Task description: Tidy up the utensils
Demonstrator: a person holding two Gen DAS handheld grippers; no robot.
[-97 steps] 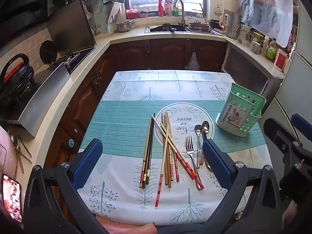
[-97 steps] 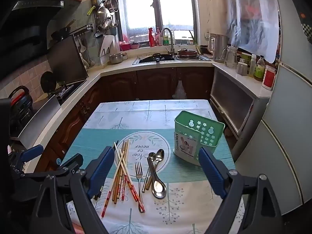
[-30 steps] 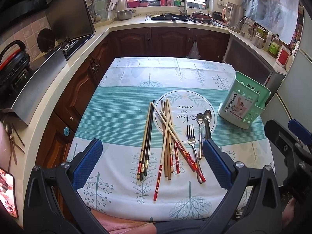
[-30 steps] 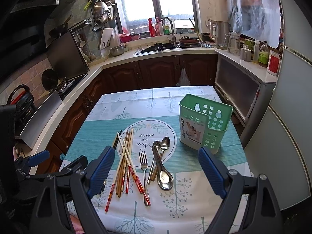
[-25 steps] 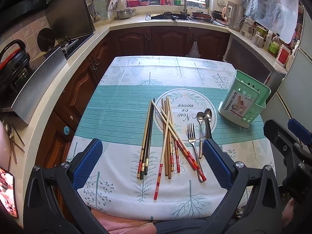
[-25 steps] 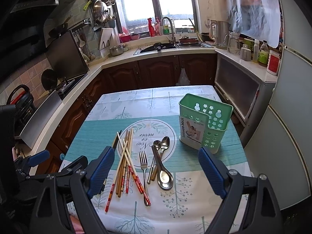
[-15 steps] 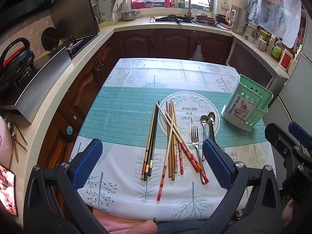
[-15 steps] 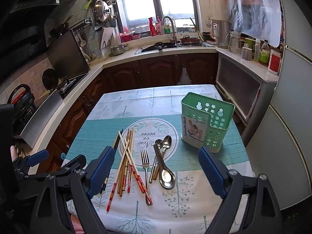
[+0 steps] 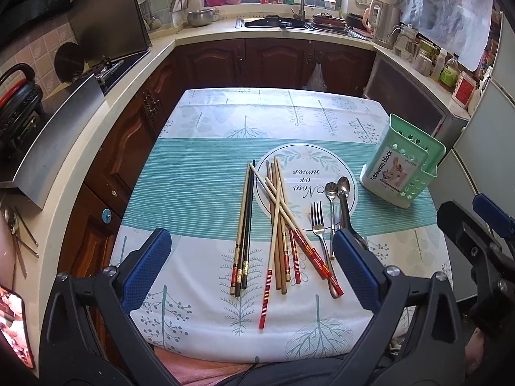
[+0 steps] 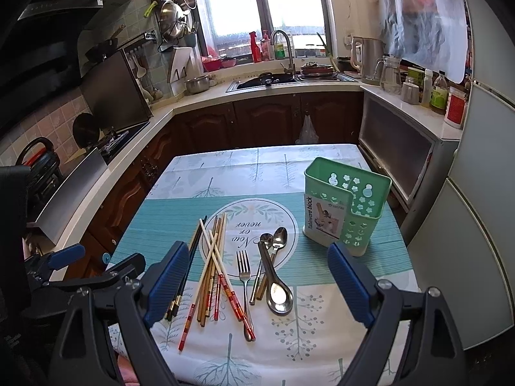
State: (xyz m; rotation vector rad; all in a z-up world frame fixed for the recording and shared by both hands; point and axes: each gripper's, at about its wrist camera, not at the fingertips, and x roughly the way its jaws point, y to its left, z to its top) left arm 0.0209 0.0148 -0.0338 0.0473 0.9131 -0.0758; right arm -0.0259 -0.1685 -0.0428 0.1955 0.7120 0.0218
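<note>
Chopsticks (image 9: 276, 225) lie fanned loosely on the cloth, fork (image 9: 318, 225) and spoons (image 9: 338, 199) just beside; green holder (image 9: 402, 167) upright, apart.

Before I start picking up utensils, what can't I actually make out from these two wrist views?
- Holder inside: both views show only its top rim, so its floor and contents are hidden by its own walls.
- Big spoon: in the left view, the left gripper covers its bowl.
- Black chopsticks: in the right view, the right gripper hides their middle.
- Table near edge: cut off by both grippers' frames.
</note>
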